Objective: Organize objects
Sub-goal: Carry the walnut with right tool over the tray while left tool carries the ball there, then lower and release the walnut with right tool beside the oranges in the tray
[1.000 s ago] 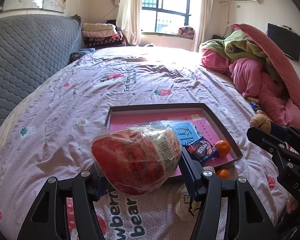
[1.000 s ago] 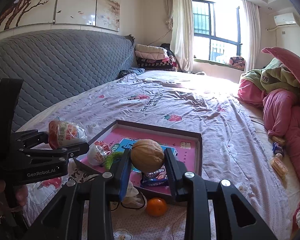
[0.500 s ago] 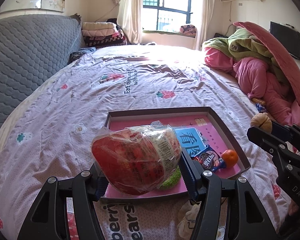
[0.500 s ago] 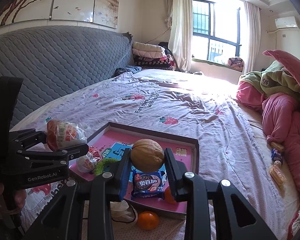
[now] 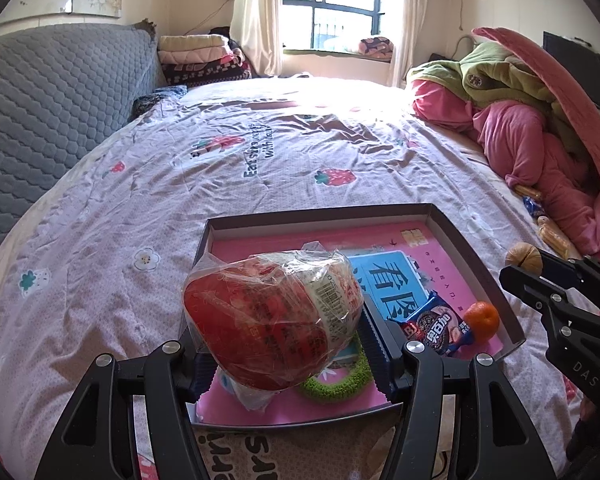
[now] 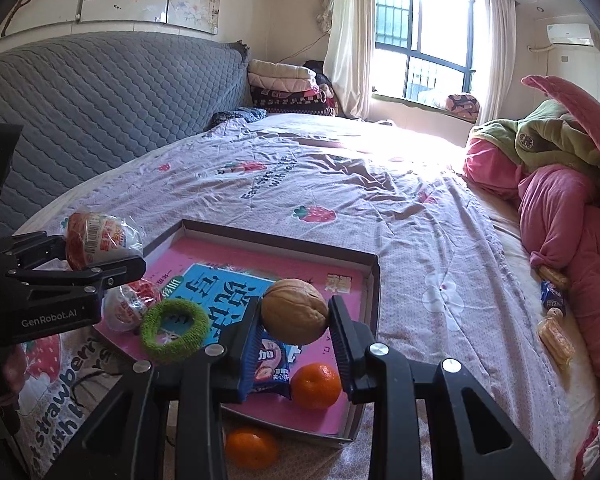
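Right wrist, tool [image 6: 294,316] grips walnut [image 6: 294,311]

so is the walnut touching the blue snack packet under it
Cannot tell. In the right wrist view the walnut, clamped in the right hand-held gripper, overlaps the blue snack packet, hiding any gap.

The left gripper [image 5: 278,344] is held tilted downward over the near end of the tray [image 5: 476,248], its jaws spread wide and clamped on a wrapped red snack [image 5: 272,316]. The right gripper [image 6: 294,330] is angled down above the same tray's near edge, its pads pressed on a walnut [image 6: 294,310].
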`<action>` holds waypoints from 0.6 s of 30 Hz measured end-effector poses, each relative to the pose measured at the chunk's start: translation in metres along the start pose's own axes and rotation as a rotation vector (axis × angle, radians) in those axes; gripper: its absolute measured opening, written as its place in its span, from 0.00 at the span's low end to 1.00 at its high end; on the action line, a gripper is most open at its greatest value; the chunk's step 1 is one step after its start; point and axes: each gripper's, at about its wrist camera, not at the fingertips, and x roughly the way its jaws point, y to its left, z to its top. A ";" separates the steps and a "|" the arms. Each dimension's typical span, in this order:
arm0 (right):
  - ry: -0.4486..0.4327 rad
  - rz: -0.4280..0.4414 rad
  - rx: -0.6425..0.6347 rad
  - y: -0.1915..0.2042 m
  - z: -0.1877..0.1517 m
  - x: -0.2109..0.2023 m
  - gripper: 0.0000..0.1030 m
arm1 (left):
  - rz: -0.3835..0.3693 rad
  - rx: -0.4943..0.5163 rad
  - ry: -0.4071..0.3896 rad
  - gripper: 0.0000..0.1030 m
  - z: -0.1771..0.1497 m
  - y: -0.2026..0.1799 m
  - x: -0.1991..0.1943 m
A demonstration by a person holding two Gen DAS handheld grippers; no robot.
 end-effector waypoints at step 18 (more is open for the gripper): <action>0.109 0.021 0.004 -0.002 -0.034 0.021 0.32 | -0.029 0.044 0.039 0.62 -0.027 -0.017 0.023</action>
